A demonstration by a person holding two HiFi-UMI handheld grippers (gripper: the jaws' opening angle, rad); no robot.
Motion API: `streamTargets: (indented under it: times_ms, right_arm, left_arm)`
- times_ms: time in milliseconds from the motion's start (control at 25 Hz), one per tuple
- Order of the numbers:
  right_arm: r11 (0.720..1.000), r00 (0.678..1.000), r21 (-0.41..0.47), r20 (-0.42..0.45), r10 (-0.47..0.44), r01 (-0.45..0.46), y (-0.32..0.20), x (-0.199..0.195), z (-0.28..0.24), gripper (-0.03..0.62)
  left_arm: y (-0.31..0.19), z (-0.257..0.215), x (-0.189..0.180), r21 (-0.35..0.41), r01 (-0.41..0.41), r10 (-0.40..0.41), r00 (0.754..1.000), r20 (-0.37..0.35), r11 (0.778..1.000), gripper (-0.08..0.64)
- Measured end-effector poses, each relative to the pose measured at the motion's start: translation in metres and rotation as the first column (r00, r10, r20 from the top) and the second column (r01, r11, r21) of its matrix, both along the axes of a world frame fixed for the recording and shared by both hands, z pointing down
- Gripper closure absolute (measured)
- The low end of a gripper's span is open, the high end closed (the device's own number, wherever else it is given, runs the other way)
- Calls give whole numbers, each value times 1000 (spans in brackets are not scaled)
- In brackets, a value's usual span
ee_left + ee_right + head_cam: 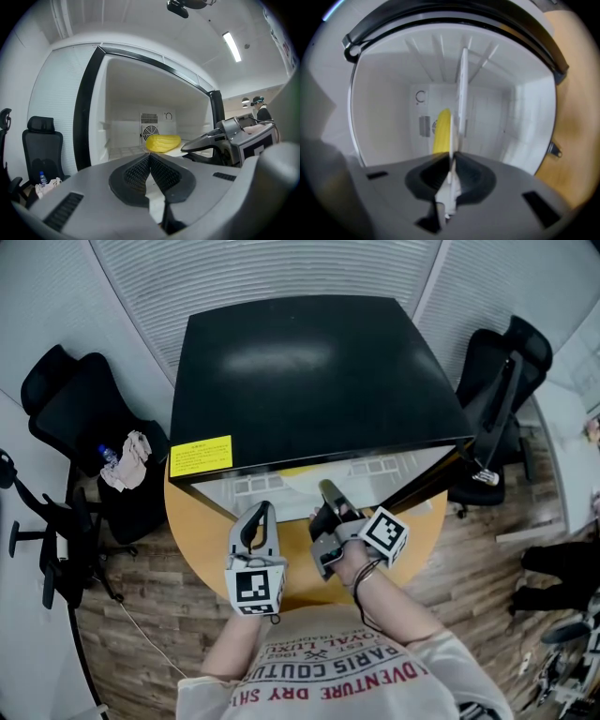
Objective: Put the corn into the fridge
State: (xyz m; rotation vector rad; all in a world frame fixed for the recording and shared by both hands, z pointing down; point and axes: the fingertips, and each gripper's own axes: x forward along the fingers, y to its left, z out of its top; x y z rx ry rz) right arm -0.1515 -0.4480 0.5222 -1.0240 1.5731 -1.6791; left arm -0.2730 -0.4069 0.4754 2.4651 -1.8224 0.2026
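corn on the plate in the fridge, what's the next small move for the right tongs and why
Probably open the right tongs and let go. They are shut on the rim of the thin white plate, and the yellow corn cob on it already lies well inside the open black fridge, near the fan in its back wall. The left tongs are shut and empty.

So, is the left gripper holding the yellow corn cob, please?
No: the left gripper has its jaws together on nothing, while the yellow corn cob lies on a white plate inside the open black fridge.
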Motion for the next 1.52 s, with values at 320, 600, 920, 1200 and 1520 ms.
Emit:
streamTargets:
  times_ms: [320,600,920,1200,1520]
  right_arm:
    - [996,996,71,-72,-43,48,11,1,1,499]
    - [990,986,91,-138,-95,108,47,7,5,547]
    - [848,844,411,-531,-75,334,77,10,-44,555]
    - [657,514,479,-843,159,582,104,17,-69,555]
    - [572,206,370,-921,332,732,122,21,-53,558]
  left_arm:
    - [4,-2,5,1,5,-5,1000,-10,1000,528]
    - [22,-4,10,1,14,-14,1000,-18,1000,527]
    - [50,-5,24,4,1,-1,1000,-21,1000,528]
    - [70,-6,36,16,-25,25,999,-23,1000,528]
    - [86,-5,44,22,-29,29,1000,-10,999,528]
